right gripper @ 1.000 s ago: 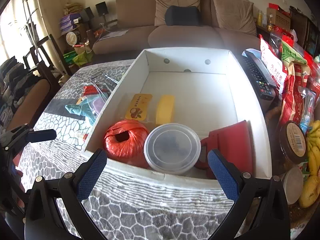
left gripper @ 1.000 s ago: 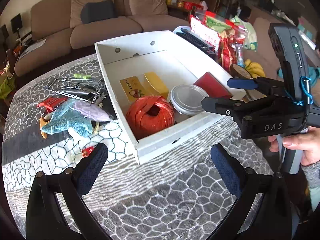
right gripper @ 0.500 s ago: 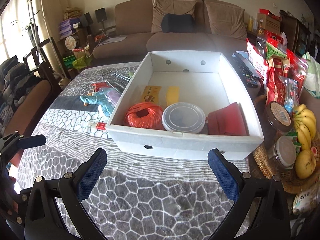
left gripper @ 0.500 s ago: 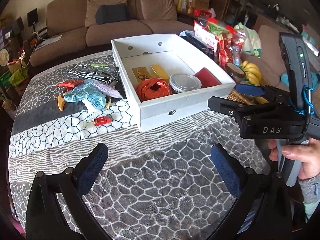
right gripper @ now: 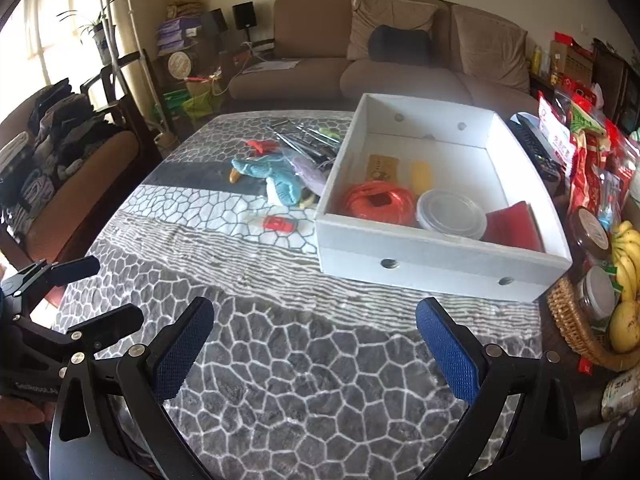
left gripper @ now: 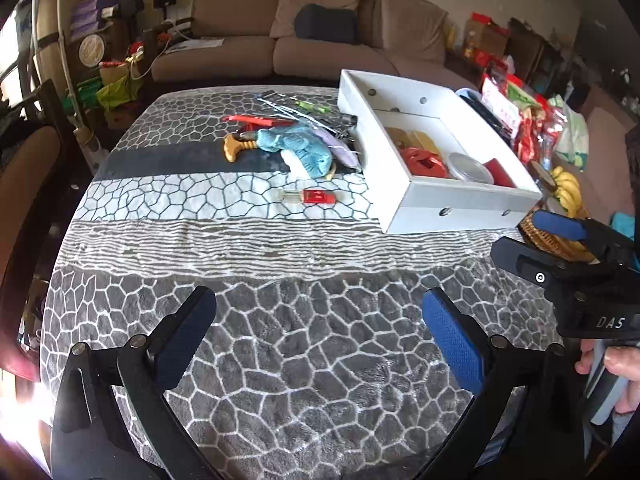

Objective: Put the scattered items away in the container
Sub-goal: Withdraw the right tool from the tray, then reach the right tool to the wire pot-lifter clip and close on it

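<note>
Fingers, left gripper (left gripper: pixel 318 340): spread wide, nothing between them, hanging over the near edge of the table (left gripper: pixel 280 380)
Fingers, right gripper (right gripper: pixel 314 344): also spread wide and empty, over the near edge, well short of everything
Container: white box (right gripper: pixel 436 264) at the far right part of the table, already holding a red twine ball (right gripper: pixel 378 202), a clear lidded tub (right gripper: pixel 450 214), a red flat piece (right gripper: pixel 514 226) and two yellow items at the back
Nearest loose item: small red stick (left gripper: pixel 310 197) lying alone on the pale band of the cloth, just left of the box's near left corner
Its long axis: roughly left to right, parallel to the near table edge, so it lies across the gap between the fingers rather than along it
Direction from fingers: ahead and a touch left of centre in the right wrist view, ahead and near centre in the left wrist view
Nearer arm: judged the left one, since the loose things all sit on the left side of the box
Rest of clutter: blue plush toy (left gripper: pixel 298 148), wooden-handled tool (left gripper: pixel 236 148) and a heap of metal utensils (left gripper: pixel 304 114) bunched toward the far edge, touching or overlapping one another
Progress: judged about half done
Next move needs: reach forward, wrist turned to pinch across the stick's short width
</note>
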`<state>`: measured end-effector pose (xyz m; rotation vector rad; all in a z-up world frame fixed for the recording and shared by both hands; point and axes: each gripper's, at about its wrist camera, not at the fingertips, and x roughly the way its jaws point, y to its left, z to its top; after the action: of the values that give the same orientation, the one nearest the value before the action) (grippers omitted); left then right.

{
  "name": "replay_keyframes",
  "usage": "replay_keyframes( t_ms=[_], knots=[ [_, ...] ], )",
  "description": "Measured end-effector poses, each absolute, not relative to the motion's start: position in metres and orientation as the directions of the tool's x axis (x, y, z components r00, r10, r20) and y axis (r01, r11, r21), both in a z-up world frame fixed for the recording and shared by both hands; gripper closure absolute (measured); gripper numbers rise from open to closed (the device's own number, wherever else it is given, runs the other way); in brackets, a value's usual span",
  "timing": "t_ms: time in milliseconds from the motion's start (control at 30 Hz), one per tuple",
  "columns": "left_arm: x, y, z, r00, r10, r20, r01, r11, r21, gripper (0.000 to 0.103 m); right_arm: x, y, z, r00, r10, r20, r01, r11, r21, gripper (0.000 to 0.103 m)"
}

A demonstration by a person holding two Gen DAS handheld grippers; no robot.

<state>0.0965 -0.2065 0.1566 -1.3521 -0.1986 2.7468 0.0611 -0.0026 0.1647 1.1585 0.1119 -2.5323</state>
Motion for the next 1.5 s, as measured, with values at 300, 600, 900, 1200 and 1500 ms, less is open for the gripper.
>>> replay_keyframes(
  t_ms=[300, 600, 900, 1200, 1500],
  knots=[
    [0.063, -0.287, 0.131, -0.602, 0.121, -0.789, 0.142, -0.956, -0.255, 0.000, 0.032, -0.066, 0.147, -0.490, -0.467, -0.736, 0.440, -0.861, 0.253, 0.000],
    [-0.004, -0.306, 0.117, -0.646, 0.177, -0.743, 0.147, -0.926, -0.348, 0.000, -0.044, -0.103, 0.153, -0.466, -0.509, -0.724, 0.478, -0.833, 0.278, 0.000],
    [-0.059, -0.310, 0.109, -0.638, 0.245, -0.730, 0.125, -0.903, -0.412, 0.000, -0.169, -0.144, 0.167, -0.508, -0.378, -0.773, 0.492, -0.865, 0.100, 0.000],
    [-0.085, -0.312, 0.111, -0.616, 0.278, -0.737, 0.112, -0.895, -0.431, 0.000, -0.264, -0.166, 0.119, -0.453, -0.241, -0.858, 0.426, -0.904, 0.029, 0.038],
    [-0.082, -0.293, 0.118, -0.615, 0.204, -0.762, 0.072, -0.947, -0.312, 0.000, -0.280, -0.172, 0.074, -0.403, -0.183, -0.897, 0.418, -0.908, -0.002, 0.060]
  ],
)
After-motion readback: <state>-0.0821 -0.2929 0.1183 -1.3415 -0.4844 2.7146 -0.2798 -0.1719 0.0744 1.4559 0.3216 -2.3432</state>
